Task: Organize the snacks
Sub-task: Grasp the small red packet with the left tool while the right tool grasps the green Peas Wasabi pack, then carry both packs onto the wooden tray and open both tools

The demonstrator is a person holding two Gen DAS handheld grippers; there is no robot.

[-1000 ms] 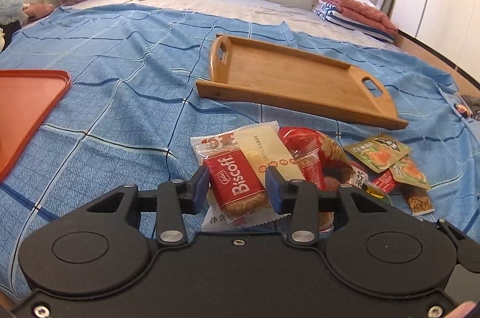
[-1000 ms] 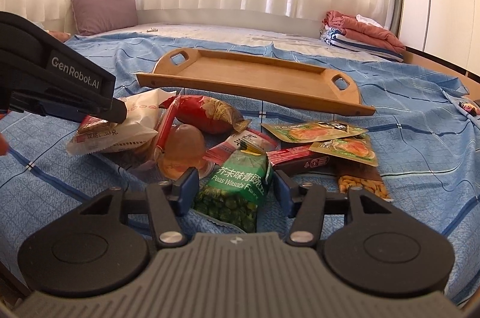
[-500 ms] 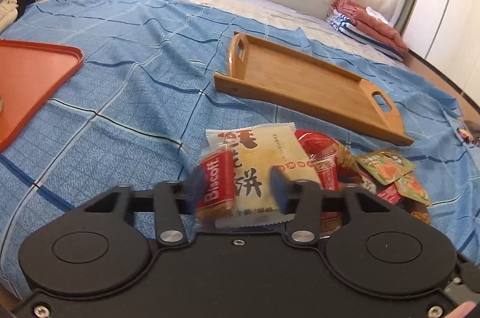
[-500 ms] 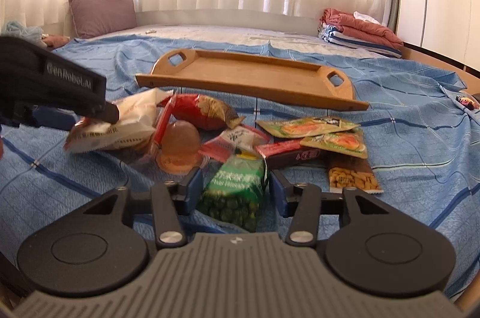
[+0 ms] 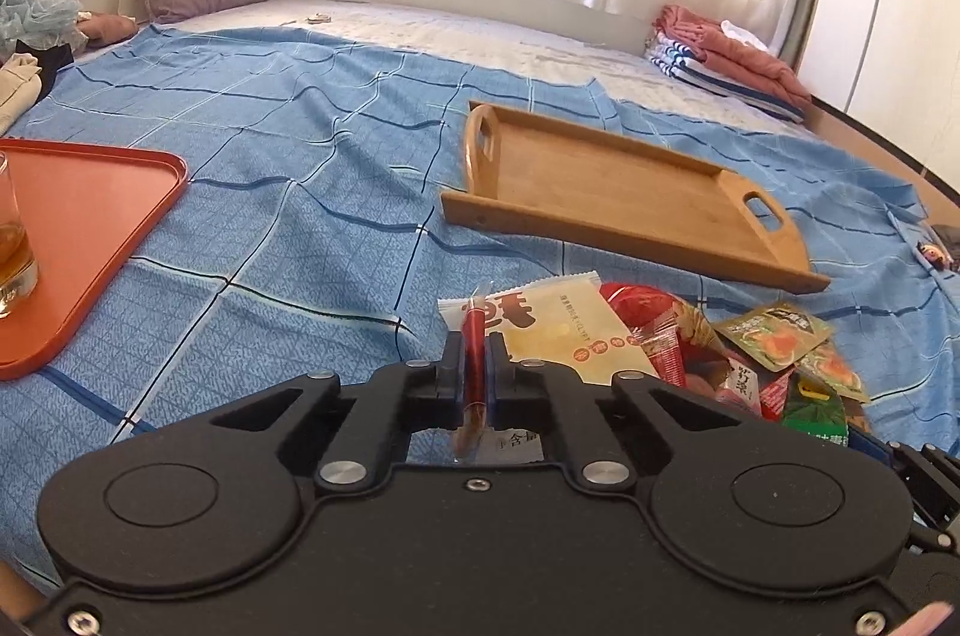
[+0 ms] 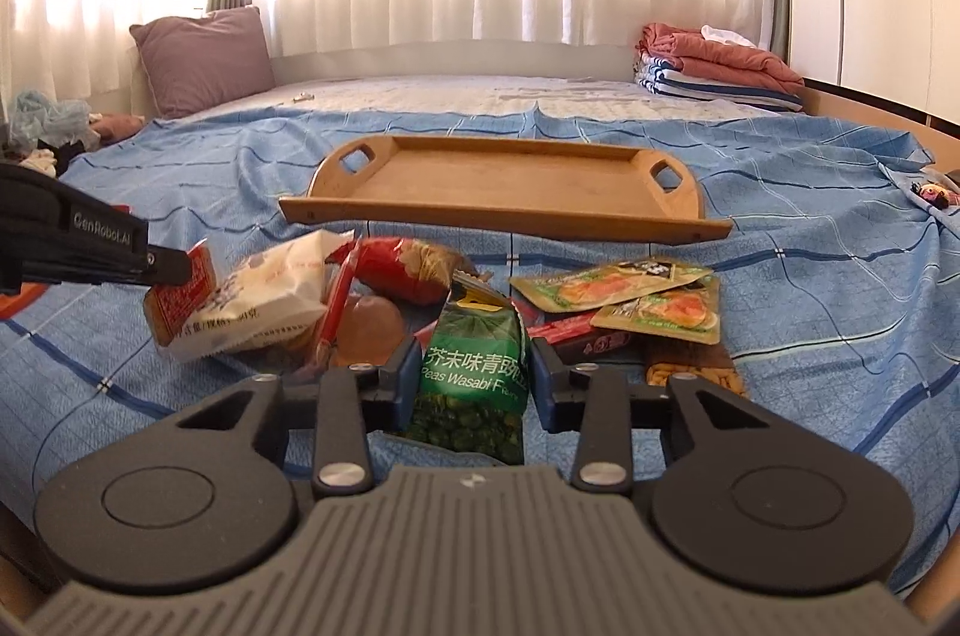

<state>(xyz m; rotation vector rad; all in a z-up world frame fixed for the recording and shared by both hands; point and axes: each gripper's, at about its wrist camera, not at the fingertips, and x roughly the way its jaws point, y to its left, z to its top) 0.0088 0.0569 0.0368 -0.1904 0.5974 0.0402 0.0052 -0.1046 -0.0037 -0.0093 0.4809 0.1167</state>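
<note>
A pile of snack packets (image 6: 420,288) lies on the blue bed sheet in front of an empty wooden tray (image 6: 510,180). My left gripper (image 5: 474,366) is shut on a red Biscoff biscuit packet (image 5: 473,360), held edge-on above the sheet; it also shows in the right wrist view (image 6: 180,297) at the left. My right gripper (image 6: 471,366) stands with its jaws on either side of a green wasabi peas packet (image 6: 471,378), with small gaps showing at both pads. A pale yellow packet (image 5: 558,330) lies just past the left gripper.
An orange tray (image 5: 78,228) with a glass of amber drink (image 5: 12,246) lies to the left. The wooden tray (image 5: 624,192) sits beyond the pile. A purple pillow (image 6: 201,57) and folded towels (image 6: 714,72) lie at the far side of the bed.
My left gripper closed on the Biscoff packet and lifted it, turning it edge-on. My right gripper narrowed around the green peas packet.
</note>
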